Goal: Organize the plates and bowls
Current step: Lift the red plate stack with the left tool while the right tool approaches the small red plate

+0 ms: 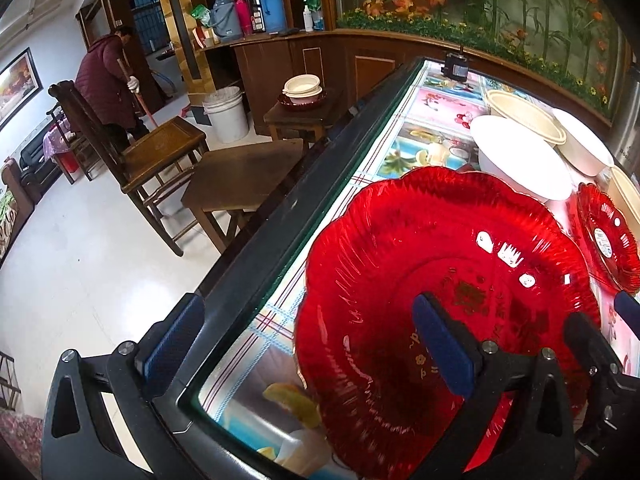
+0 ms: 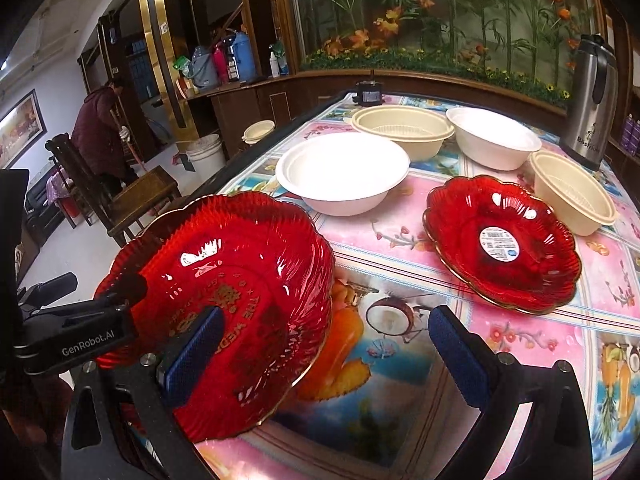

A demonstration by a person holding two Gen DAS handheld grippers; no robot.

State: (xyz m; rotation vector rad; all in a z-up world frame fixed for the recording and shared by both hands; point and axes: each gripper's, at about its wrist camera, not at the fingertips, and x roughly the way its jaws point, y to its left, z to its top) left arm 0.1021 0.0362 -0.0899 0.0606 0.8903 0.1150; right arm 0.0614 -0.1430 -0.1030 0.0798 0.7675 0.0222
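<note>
A large red glass plate [image 1: 440,280] with gold lettering hangs tilted over the table's left edge; it also shows in the right wrist view [image 2: 240,280]. My left gripper [image 1: 312,344] is wide open; its right finger [image 1: 440,344] lies over the plate, its left finger [image 1: 172,340] is off the table edge. My right gripper [image 2: 328,348] is open; its left finger [image 2: 192,356] lies against the plate, whether gripping I cannot tell. A second red plate [image 2: 504,244] with a sticker lies flat. White bowls [image 2: 344,176] [image 2: 492,140] and cream bowls [image 2: 404,128] [image 2: 572,196] stand behind.
The table [image 2: 400,360] has a glass top over a flowery cloth. A steel thermos [image 2: 592,100] stands at the back right. Wooden chairs [image 1: 160,152] and a stool with stacked bowls and a plate [image 1: 302,92] stand left of the table. A person [image 1: 108,80] sweeps beyond them.
</note>
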